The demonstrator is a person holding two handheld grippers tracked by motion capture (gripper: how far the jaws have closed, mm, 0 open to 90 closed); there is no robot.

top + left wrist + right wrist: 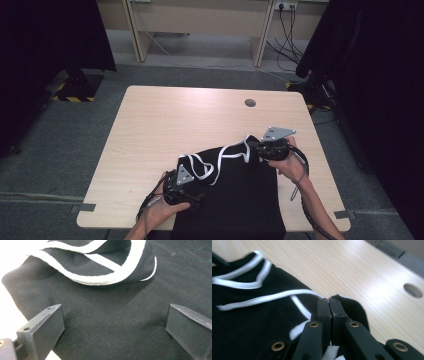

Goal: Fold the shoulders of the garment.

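Right gripper view puts us at our right gripper [329, 300], whose two black jaws are pressed together on a fold of the black knit garment with white striped trim [249, 322]; a sliver of dark cloth peeks out at the tips, so we judge it pinched there and nowhere deeper. Just beyond those tips lies the pale wooden table [352, 270], with its round cable hole [413, 290] farther off to the side.

From above, the right gripper [261, 146] sits at the far right corner of the garment [235, 200], and our left gripper [187, 196] sits near the garment's left edge, close to the white trim [200, 167]. In the left gripper view the jaws of the left gripper [113, 327] stand wide apart, holding nothing, with the garment [112, 312] spread flat beneath and between them.

We see the main risk in that thin pinch: a pull could slip the fold out, or bunch the cloth. If we close the left jaws on flat fabric, they may catch several layers, or none. The front edge of the garment hangs over the near table edge, so its weight could drag it off.
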